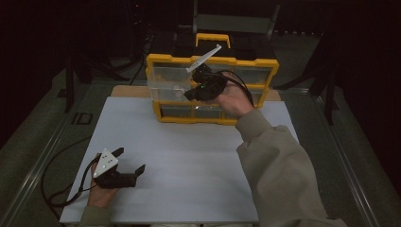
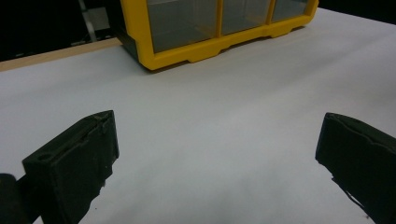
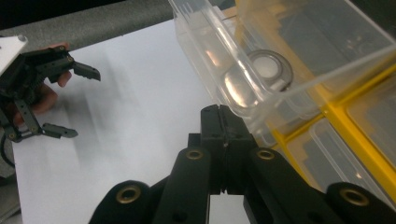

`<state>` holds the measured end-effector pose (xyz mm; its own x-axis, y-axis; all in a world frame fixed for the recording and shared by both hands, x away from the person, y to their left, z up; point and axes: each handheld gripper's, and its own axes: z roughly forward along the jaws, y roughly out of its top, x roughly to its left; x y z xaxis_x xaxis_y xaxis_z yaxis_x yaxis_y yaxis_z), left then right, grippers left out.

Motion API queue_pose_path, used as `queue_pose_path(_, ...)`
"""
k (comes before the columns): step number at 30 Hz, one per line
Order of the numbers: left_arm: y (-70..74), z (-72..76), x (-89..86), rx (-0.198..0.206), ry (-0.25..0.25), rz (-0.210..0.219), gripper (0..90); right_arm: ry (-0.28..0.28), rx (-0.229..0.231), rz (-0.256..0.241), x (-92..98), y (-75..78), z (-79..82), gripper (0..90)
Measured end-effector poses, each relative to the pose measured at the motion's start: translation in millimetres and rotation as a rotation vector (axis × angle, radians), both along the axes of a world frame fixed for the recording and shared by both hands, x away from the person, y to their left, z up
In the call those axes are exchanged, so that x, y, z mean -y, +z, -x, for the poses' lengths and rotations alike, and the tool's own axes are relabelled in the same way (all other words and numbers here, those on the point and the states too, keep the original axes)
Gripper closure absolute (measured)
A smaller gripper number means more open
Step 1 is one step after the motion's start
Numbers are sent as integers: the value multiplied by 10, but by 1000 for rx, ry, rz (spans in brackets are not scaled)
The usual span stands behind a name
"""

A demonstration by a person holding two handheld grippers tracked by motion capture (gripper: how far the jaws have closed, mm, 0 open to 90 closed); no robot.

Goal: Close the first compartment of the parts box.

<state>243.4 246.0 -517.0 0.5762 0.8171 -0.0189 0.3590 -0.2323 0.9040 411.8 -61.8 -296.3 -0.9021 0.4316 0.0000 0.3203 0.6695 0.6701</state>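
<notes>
The right gripper is hovering at the front of the yellow organizer, its two black jaws pressed flat together with nothing between them, as the right gripper view makes plain. Just past its tips, a clear drawer is sticking out of the organizer's upper row toward the person; whether the jaws are touching its front wall cannot be told. Inside that drawer a round silvery disc is lying on the bottom, near the front. Below it, in the lower row, smaller clear drawers are sitting closed in their yellow frame. The organizer itself is standing at the far edge of the white surface, about midway between the far corners. The person's right sleeve is reaching in from the near right corner. Well apart from all this, the left gripper is resting near the near left corner of the surface, held in the left hand, with its jaws spread wide over bare white sheet; the left gripper view is looking between them toward the organizer's yellow base.
</notes>
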Motion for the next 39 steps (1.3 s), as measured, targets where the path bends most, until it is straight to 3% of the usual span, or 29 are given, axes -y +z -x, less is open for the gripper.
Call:
queue_pose_path(10,1,0,-1,0,0,1,3,-23,-5,-15,-63,-84,-47,894)
queue_pose_path(39,3,1,-5,2,1,0,3,-83,28,-52,-133,-136,-116,895)
